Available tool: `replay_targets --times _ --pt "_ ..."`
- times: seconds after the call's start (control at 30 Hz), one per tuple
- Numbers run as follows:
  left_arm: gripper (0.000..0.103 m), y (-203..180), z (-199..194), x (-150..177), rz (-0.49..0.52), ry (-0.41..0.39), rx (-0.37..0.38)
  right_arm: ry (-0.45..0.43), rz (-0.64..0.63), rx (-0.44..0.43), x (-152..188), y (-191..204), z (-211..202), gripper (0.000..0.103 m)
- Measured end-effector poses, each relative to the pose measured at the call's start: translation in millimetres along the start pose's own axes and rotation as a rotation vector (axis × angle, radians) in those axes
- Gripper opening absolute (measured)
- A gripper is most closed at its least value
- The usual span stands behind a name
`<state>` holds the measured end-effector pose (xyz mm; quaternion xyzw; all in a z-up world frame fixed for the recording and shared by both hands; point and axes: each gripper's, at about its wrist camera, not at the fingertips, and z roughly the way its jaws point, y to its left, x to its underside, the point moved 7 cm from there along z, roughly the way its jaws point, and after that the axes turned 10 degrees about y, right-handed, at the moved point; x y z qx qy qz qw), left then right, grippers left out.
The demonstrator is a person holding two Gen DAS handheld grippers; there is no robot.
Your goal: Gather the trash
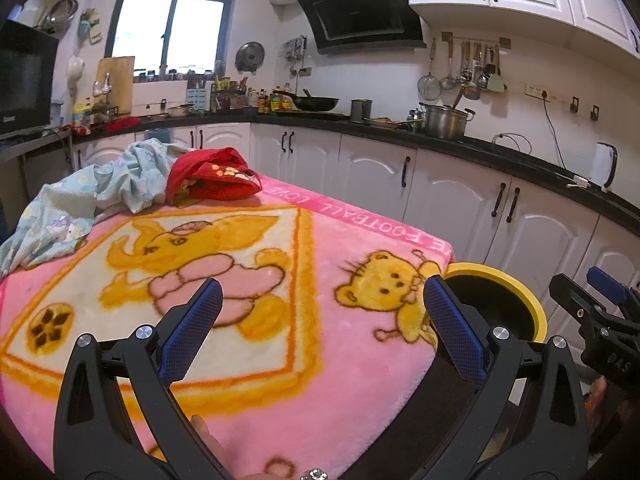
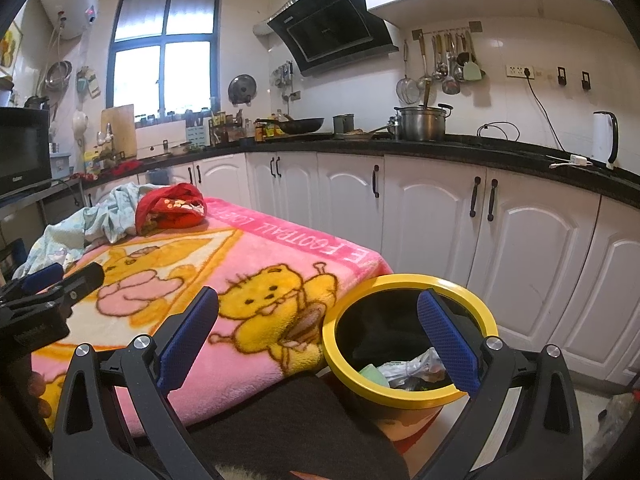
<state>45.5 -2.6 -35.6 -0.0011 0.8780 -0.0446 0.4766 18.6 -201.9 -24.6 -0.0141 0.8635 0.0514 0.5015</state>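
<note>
Your left claw (image 1: 322, 304) is spread wide with nothing between its blue pads (image 1: 192, 332); it touches nothing and hangs over the pink blanket (image 1: 320, 380) that covers the tabletop. Your right claw (image 2: 318, 314) is just as wide open and also empty, with its right pad in front of the mouth of the yellow-rimmed bin (image 2: 400, 280). That bin stands just beside the blanket's near corner, at about 4 o'clock from the printed bear (image 2: 276, 292). Inside it lies the collected trash (image 2: 412, 368): crumpled clear wrapping and a pale green piece, low against the near wall. In the left wrist view the same bin (image 1: 516, 280) sits at 3 o'clock from your left claw, with your right claw (image 1: 600, 292) beyond it at the frame edge. At 11 o'clock, on the far end of the blanket, a red cloth (image 1: 212, 180) rests against a heap of light blue fabric (image 1: 100, 192). The kitchen's black counter (image 2: 460, 150) runs behind, well apart.
</note>
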Motion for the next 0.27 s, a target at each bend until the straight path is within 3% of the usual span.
replay_targets --times 0.13,0.27 --pt "0.092 23.5 -3.5 -2.2 -0.067 0.018 -0.014 0.004 -0.014 -0.025 -5.0 3.3 2.5 0.097" --pt "0.092 92.9 -10.0 -13.7 -0.178 0.048 -0.104 0.054 -0.068 -0.146 -30.5 44.1 23.4 0.097"
